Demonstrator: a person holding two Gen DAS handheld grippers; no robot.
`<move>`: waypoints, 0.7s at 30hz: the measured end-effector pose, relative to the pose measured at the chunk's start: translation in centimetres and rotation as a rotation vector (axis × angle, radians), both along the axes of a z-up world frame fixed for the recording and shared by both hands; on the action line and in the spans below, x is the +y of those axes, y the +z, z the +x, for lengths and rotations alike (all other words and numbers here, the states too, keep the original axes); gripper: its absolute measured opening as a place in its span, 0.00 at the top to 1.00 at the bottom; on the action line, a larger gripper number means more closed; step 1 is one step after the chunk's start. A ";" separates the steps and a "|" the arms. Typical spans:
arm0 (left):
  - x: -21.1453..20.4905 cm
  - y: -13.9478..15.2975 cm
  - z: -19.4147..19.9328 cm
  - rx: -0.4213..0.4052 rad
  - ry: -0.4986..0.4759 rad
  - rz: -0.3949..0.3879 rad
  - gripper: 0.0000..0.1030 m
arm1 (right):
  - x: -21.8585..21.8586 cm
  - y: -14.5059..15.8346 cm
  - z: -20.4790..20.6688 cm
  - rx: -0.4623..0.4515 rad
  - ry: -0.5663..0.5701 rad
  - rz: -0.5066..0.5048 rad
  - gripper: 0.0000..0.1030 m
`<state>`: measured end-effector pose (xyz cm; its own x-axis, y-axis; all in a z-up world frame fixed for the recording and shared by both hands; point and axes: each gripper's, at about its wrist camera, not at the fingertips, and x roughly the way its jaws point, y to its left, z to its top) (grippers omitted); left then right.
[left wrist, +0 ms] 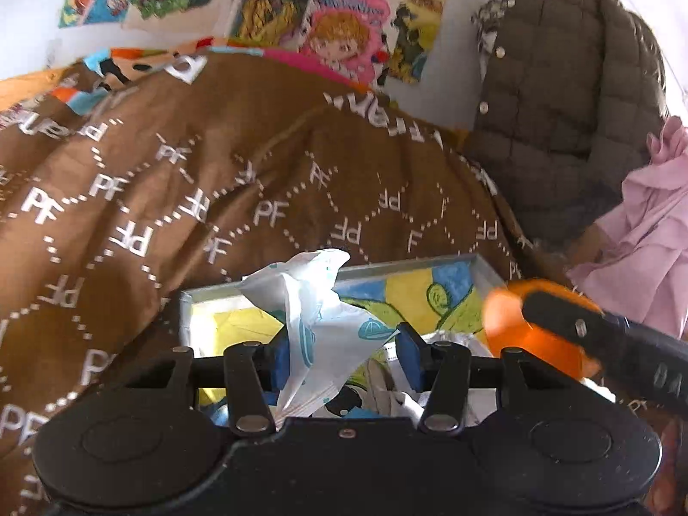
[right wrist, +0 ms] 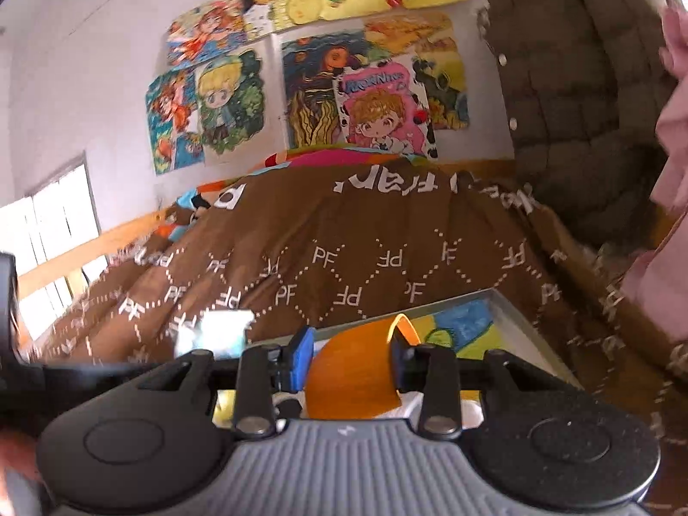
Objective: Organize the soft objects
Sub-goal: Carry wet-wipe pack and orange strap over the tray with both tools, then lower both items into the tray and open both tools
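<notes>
1. Left gripper point(left wrist: 342, 354) fingers grasped a white printed cloth point(left wrist: 320, 301) above the tray point(left wrist: 486, 268) on the bed's brown blanket point(left wrist: 172, 198);
2. Right gripper point(right wrist: 350, 359) fingers clenched on an orange soft piece point(right wrist: 352, 370) over the same tray point(right wrist: 511, 314).

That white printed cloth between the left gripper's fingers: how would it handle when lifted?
The white printed cloth looks thin and crumpled, so likely floppy and light, drooping either side of the left gripper. Its loose top flap would probably sag or swing. One fold may slip free of the pads.
</notes>
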<state>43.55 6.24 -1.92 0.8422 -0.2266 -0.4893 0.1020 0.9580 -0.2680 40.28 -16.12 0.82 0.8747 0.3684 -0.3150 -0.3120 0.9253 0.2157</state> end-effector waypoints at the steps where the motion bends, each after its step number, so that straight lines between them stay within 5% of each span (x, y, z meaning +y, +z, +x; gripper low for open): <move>1: -0.2 -0.3 0.5 0.011 -0.010 0.005 0.50 | 0.1 -0.2 0.7 0.011 0.005 0.013 0.62; 21: -0.7 -2.9 0.8 0.106 -0.014 0.035 0.46 | -0.2 -3.6 3.1 0.153 -0.026 0.005 0.48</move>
